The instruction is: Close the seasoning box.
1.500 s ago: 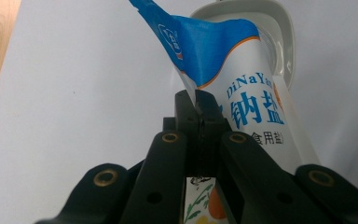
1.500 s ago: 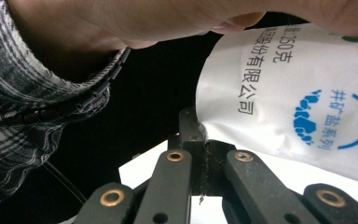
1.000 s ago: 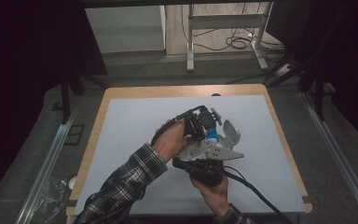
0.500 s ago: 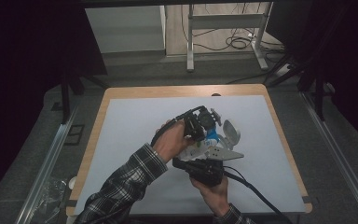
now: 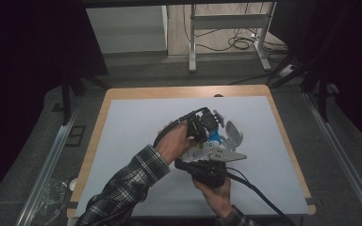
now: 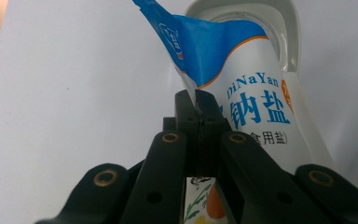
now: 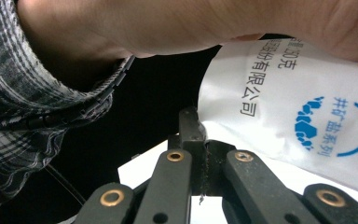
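Note:
A white and blue salt bag (image 6: 256,107) with printed Chinese characters hangs tilted, its torn blue top leaning toward a white container (image 6: 291,28) on the table. My left gripper (image 6: 196,95) is shut on the bag's edge just below the torn top. My right gripper (image 7: 195,116) is shut on another edge of the same bag (image 7: 284,112). In the high view both grippers meet at mid-table: the left gripper (image 5: 206,132) above the bag (image 5: 199,151), the right gripper (image 5: 206,162) below it, and the container (image 5: 234,134) just to the right.
A white mat (image 5: 132,132) covers the wooden table (image 5: 100,127). The right gripper's cable (image 5: 259,193) trails toward the table's front right corner. A hand and plaid sleeve (image 7: 18,74) pass close above the right gripper. A desk frame (image 5: 193,42) and floor cables stand beyond the table.

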The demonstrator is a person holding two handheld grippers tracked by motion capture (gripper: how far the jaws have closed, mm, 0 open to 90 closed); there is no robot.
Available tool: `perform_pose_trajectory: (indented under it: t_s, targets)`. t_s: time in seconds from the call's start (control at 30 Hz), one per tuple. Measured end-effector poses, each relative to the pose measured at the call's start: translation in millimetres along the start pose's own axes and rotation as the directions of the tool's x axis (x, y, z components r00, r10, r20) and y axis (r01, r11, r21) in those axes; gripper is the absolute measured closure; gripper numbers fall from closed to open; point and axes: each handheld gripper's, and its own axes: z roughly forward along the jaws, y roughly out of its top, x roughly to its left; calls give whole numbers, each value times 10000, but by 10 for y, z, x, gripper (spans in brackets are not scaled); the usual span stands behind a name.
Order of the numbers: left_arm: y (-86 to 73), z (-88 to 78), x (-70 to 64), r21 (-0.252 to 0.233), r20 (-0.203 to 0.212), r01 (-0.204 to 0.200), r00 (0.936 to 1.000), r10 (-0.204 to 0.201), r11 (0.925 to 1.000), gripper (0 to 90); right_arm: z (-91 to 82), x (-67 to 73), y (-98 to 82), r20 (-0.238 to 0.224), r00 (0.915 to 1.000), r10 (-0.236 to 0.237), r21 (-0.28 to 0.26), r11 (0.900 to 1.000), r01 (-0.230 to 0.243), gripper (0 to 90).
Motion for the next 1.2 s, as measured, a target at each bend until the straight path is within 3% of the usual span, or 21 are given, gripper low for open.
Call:
perform_pose_trajectory:
  t_s: [1.2]
  targets:
    - [12, 6, -8, 146, -34, -4, 10000, 5, 9999, 900, -17, 9, 21, -20, 10000, -17, -126, 9999, 17, 897]
